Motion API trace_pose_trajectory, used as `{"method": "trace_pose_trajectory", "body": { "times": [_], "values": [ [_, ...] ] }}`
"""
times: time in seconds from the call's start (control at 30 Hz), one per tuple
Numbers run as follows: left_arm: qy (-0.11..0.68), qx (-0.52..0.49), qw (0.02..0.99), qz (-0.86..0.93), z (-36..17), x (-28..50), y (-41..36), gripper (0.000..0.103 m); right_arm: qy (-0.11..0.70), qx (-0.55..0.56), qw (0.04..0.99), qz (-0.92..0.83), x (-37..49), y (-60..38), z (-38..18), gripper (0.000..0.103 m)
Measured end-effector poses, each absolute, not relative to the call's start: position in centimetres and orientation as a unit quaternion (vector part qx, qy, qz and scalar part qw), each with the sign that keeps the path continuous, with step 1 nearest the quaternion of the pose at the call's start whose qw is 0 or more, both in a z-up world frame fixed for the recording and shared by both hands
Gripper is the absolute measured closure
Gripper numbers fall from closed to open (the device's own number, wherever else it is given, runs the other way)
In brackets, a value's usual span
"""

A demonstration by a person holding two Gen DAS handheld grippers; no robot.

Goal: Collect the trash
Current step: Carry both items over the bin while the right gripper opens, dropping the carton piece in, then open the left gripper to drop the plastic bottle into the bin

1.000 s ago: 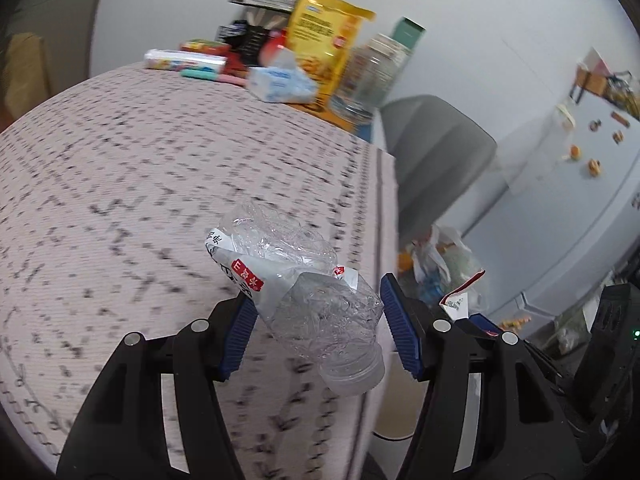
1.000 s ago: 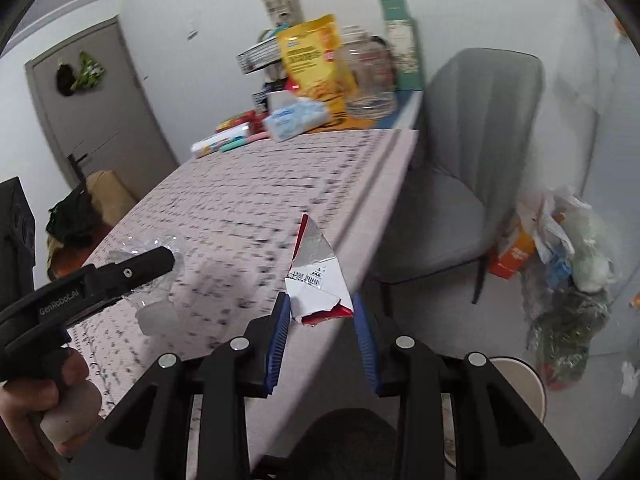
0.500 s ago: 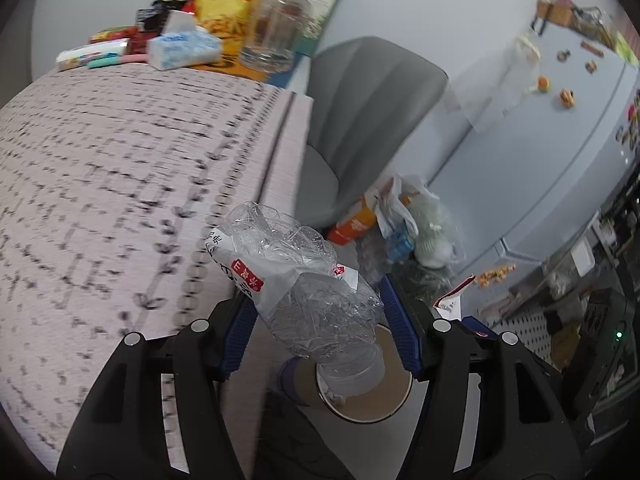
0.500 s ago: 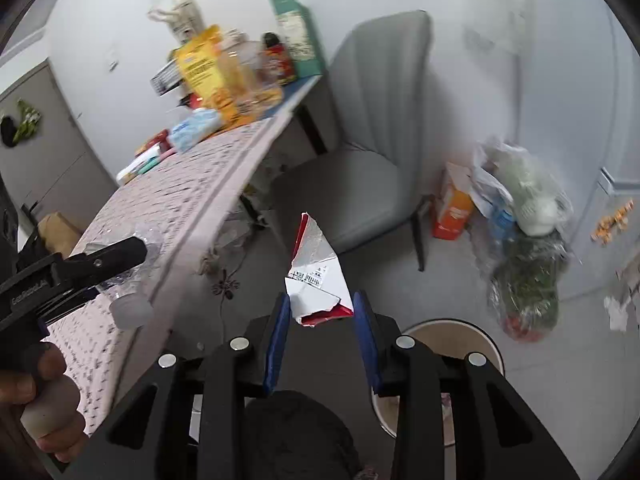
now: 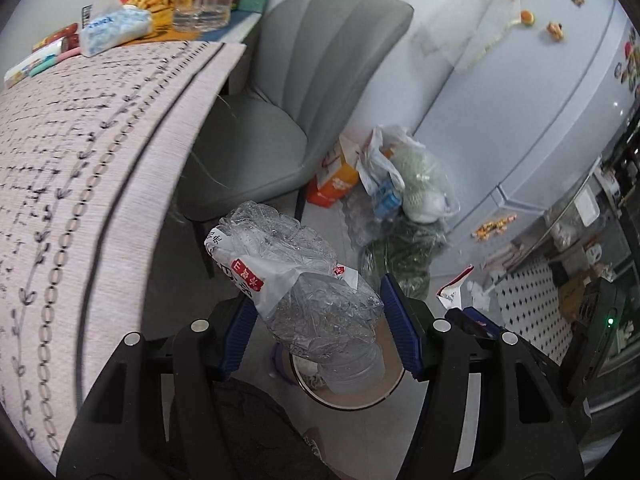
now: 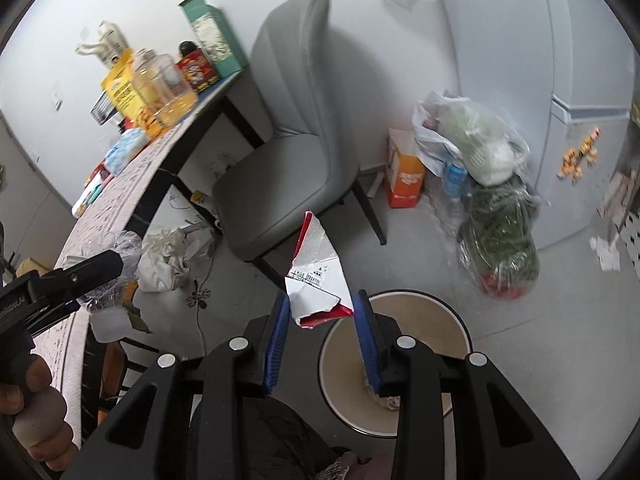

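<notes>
My left gripper (image 5: 316, 328) is shut on a crushed clear plastic bottle (image 5: 304, 292) with a red and white label, cap end down. It hangs over the round beige trash bin (image 5: 384, 388) on the floor. My right gripper (image 6: 320, 328) is shut on a torn red and white paper wrapper (image 6: 316, 276), held just left of the same bin (image 6: 452, 344). The left gripper and its bottle (image 6: 116, 268) show at the left of the right wrist view. The wrapper's tip (image 5: 452, 292) shows in the left wrist view.
A table with a patterned pink cloth (image 5: 80, 152) is to the left, with snacks, a tissue pack and jars at its far end. A grey chair (image 6: 288, 152) stands beside it. Plastic bags (image 6: 480, 152), an orange box (image 6: 404, 172) and a fridge (image 5: 540, 92) are behind the bin.
Both grippers have swung right off the table and tilted down toward the floor. The bottle now hangs over the bin and the wrapper is beside it. Both holds are unchanged.
</notes>
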State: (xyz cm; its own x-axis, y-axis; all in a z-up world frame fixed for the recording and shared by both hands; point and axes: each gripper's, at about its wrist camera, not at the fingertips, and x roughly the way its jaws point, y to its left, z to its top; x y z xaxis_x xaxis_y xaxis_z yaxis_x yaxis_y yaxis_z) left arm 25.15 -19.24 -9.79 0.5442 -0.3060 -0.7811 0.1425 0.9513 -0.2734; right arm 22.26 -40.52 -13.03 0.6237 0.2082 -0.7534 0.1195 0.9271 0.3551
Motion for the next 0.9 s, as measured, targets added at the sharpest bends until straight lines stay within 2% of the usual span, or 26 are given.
{"method": "trace_pose_trajectory", "body": {
  "times": [0.07, 0.1, 0.13, 0.17, 0.67, 0.73, 0.77, 0.8, 0.9],
  "values": [
    [0.465, -0.084, 0.871, -0.130, -10.2, 25.3, -20.0, 0.042, 0.427, 0.191, 0.883, 0.031, 22.3, -41.2, -13.5, 0.067],
    [0.468, -0.081, 0.870, -0.131, -10.4, 25.4, -20.3, 0.042, 0.424, 0.189, 0.885, 0.030, 22.4, -41.3, -13.7, 0.062],
    [0.473, -0.078, 0.868, -0.132, -10.7, 25.6, -20.7, 0.042, 0.423, 0.190, 0.885, 0.022, 22.4, -41.8, -14.0, 0.044],
    [0.476, -0.076, 0.866, -0.133, -10.9, 25.7, -21.0, 0.042, 0.422, 0.197, 0.885, 0.014, 22.4, -42.4, -14.2, 0.039],
    [0.533, -0.063, 0.823, -0.185, -15.1, 27.0, -27.0, 0.041, 0.429, 0.255, 0.865, -0.052, 19.5, -49.3, -16.2, 0.039],
    [0.545, -0.074, 0.808, -0.211, -15.4, 27.2, -28.1, 0.033, 0.431, 0.254, 0.864, -0.057, 19.2, -49.9, -16.3, 0.039],
    [0.545, -0.080, 0.805, -0.220, -15.4, 27.1, -28.4, 0.021, 0.431, 0.252, 0.864, -0.058, 19.1, -50.1, -16.3, 0.039],
    [0.539, -0.086, 0.807, -0.226, -15.1, 27.0, -28.5, 0.014, 0.432, 0.250, 0.865, -0.060, 18.9, -50.3, -16.3, 0.039],
    [0.524, -0.088, 0.814, -0.233, -14.5, 26.7, -28.5, 0.006, 0.433, 0.253, 0.863, -0.064, 18.6, -50.7, -16.4, 0.039]
  ]
}}
